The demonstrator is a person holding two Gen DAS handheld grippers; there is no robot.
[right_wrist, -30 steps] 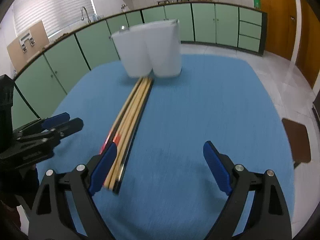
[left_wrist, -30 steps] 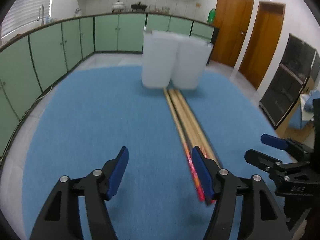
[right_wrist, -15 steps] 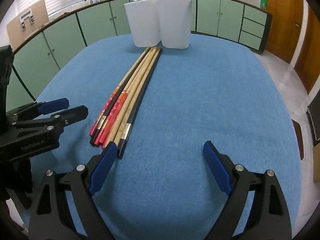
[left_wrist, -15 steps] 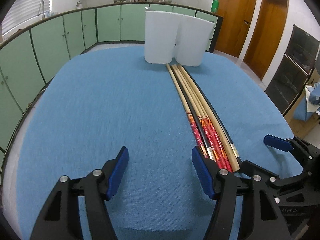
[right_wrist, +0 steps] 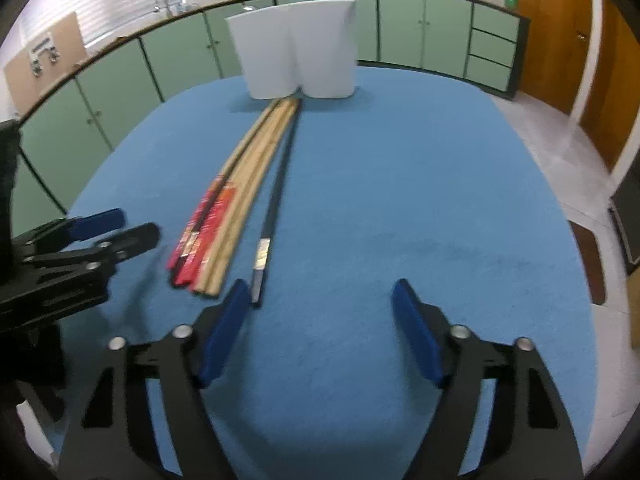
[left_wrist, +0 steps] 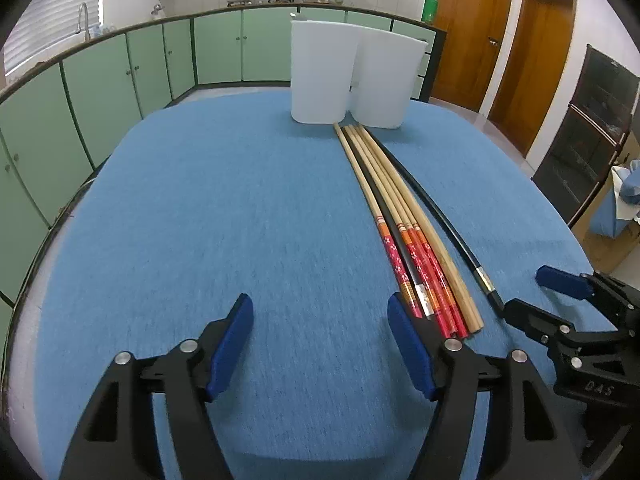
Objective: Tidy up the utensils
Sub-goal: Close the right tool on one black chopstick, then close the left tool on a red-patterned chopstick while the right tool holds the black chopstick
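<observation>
Left hand-held gripper (left_wrist: 320, 344) wide, empty; right hand-held gripper (right_wrist: 320, 330) just narrowing, empty, beside chopsticks (left_wrist: 404, 220)

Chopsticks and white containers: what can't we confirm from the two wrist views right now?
- White containers: insides hidden by their own walls in both views, so contents unknown.
- Chopsticks: far tips run up to the containers; contact cannot be told. In the right wrist view motion blur smears the bundle, so no count there.
- Right gripper: blur hides whether its pad touches the black chopstick.

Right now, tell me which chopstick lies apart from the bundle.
The black chopstick with the silver band, alone on the right; the others lie packed together.
</observation>
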